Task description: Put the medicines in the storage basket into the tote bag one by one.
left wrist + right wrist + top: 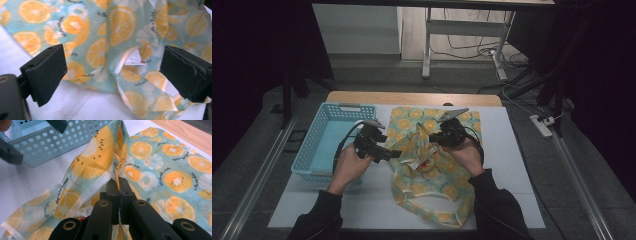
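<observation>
A light-blue cloth bag printed with orange slices [432, 160] lies crumpled on the white table top. My right gripper [117, 181] is shut on a raised fold of the bag [100, 160], lifting it into a ridge. My left gripper [112, 67] is open, its jaws wide apart just in front of the bag's fabric [100, 37], with a white-lined seam edge [132, 60] between them. In the high view the left gripper [382, 150] sits at the bag's left edge and the right gripper [437, 136] over its upper middle.
A light-blue perforated plastic basket [312, 150] stands left of the bag, close to my left hand. The white table top [512, 165] has bare room at right and front. Beyond the table are a wooden strip [412, 97], table legs and floor cables.
</observation>
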A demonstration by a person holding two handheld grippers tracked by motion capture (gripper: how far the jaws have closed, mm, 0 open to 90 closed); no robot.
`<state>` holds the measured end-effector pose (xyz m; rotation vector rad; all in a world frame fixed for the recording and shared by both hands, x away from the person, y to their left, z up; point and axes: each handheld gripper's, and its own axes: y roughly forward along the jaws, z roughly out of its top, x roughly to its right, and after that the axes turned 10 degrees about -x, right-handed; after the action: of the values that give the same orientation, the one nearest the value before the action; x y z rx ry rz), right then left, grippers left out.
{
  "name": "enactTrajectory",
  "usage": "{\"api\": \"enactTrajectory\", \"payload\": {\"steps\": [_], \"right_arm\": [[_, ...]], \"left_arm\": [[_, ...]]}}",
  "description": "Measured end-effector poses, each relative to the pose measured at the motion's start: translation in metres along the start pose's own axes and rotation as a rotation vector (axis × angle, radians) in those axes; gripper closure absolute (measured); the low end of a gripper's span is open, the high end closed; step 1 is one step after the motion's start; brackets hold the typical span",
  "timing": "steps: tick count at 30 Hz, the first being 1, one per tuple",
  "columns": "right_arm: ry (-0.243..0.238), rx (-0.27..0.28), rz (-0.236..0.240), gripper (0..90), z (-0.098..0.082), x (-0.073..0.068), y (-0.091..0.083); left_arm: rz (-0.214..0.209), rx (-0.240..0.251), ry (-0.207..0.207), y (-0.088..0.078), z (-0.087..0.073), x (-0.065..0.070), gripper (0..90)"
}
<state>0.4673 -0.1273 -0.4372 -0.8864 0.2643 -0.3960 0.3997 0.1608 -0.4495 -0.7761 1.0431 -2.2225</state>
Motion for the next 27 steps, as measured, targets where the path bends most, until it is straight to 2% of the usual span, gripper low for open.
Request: {"api": "enactTrajectory", "payload": {"steps": [4, 9, 20, 24, 27], "right_arm": [[-0.001, -0.001, -0.002, 90.0, 0.0, 0.0, 0.0], [0.001, -0.003, -0.002, 90.0, 0.0, 0.0, 0.001], [0.0, -0.007, -0.002, 90.0, 0.0, 0.0, 0.002], [-0.001, -0.004, -0.002, 90.0, 0.0, 0.0, 0.001], [-0.001, -0.003, -0.001, 90.0, 0.0, 0.001, 0.001]], "left_arm": [[0.057, -0.011, -0.014, -0.008, -0.005, -0.011, 3.9], [0.073, 0.001, -0.056, -0.017, -0.014, -0.028, 2.6], [0.137, 0.009, -0.102, -0.033, -0.03, -0.064, 2.7], [0.182, 0.003, -0.112, -0.033, -0.032, -0.077, 0.6], [0.204, 0.02, -0.135, -0.032, -0.034, -0.086, 0.0]]}}
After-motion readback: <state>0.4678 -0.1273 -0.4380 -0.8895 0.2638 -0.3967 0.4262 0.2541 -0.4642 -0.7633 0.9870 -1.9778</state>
